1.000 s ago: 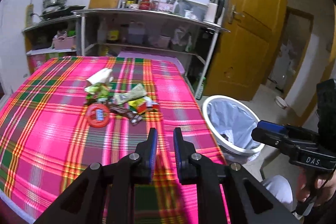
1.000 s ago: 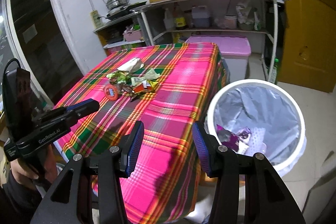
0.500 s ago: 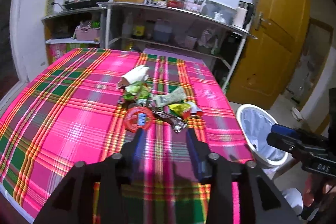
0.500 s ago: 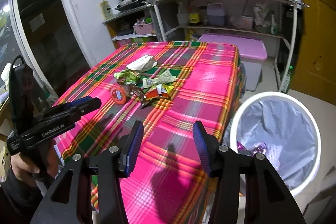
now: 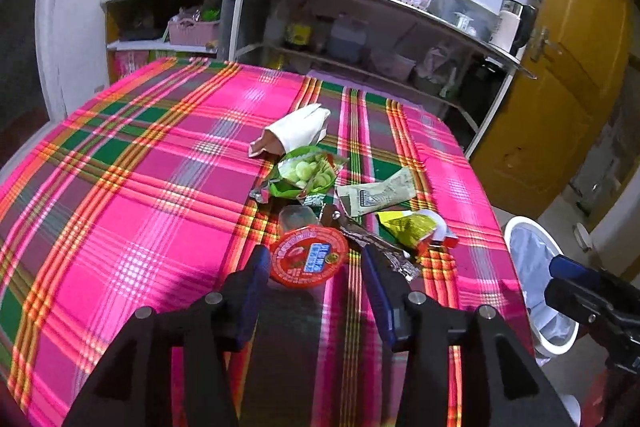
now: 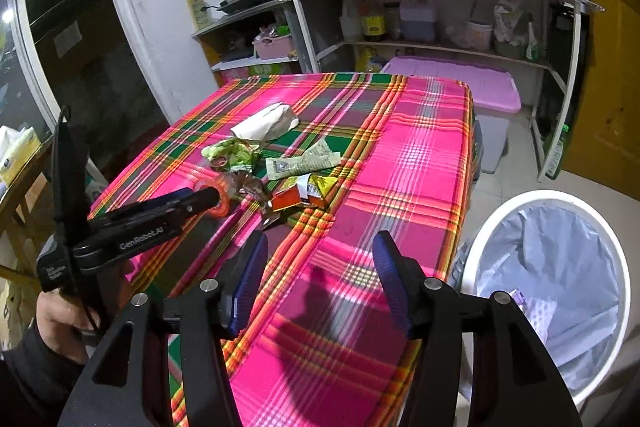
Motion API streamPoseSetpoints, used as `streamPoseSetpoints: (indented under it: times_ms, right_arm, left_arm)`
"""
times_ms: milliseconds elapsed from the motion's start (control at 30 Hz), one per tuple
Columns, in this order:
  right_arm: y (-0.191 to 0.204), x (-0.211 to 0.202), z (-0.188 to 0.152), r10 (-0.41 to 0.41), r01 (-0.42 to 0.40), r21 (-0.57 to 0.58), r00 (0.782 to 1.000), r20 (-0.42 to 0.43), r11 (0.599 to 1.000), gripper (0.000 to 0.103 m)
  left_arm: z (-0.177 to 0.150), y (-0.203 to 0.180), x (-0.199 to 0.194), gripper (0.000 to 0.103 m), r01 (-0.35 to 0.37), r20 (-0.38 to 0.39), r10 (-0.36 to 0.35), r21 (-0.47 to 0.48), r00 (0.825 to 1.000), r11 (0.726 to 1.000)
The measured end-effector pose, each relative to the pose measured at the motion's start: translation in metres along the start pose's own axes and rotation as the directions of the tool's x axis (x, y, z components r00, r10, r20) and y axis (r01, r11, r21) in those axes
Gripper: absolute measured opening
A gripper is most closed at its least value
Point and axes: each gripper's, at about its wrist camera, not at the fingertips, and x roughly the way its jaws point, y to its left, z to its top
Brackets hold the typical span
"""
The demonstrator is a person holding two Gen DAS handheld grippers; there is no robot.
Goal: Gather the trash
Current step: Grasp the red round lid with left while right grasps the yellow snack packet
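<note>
Trash pile (image 5: 340,203): I straddle red cup lid (image 5: 308,258) with spread left gripper (image 5: 316,263), lower squarely, then close; right gripper (image 6: 320,267) idles, jaws apart.

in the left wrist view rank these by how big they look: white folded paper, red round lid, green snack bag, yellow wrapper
1. green snack bag
2. red round lid and white folded paper: look much alike, and the lid is nearer the camera, so unranked
3. yellow wrapper

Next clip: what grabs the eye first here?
The pink plaid tablecloth fills both views, with a trash pile heaped near its middle. The open left tool frames a red round lid at the pile's near edge. A white lined bin stands on the floor beside the table.
</note>
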Motion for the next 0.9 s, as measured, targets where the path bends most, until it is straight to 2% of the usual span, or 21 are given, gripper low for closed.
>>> streamPoseSetpoints:
  times_ms: [200,400,567,900]
  right_arm:
    - [0.003,0.017,0.008,0.001,-0.001,-0.011,1.0,-0.022,1.0,0.055]
    - [0.014,0.037,0.022,0.005,-0.007,-0.042,0.999,-0.036,0.999,0.055]
    - [0.02,0.062,0.034,-0.007,0.003,-0.057,0.998,-0.063,0.998,0.055]
    - [0.026,0.106,0.04,-0.013,0.004,-0.059,0.99,-0.142,0.998,0.055]
  left_arm:
    - [0.0,0.006,0.016,0.047,-0.011,-0.03,0.01,-0.041,0.999,0.999]
    - [0.0,0.012,0.019,0.045,0.008,-0.043,-0.012,-0.08,0.999,0.997]
    - [0.0,0.013,0.016,0.045,0.045,-0.027,-0.047,-0.083,0.999,0.996]
    - [-0.006,0.023,-0.001,0.044,0.059,0.004,-0.059,-0.089,0.998,0.994]
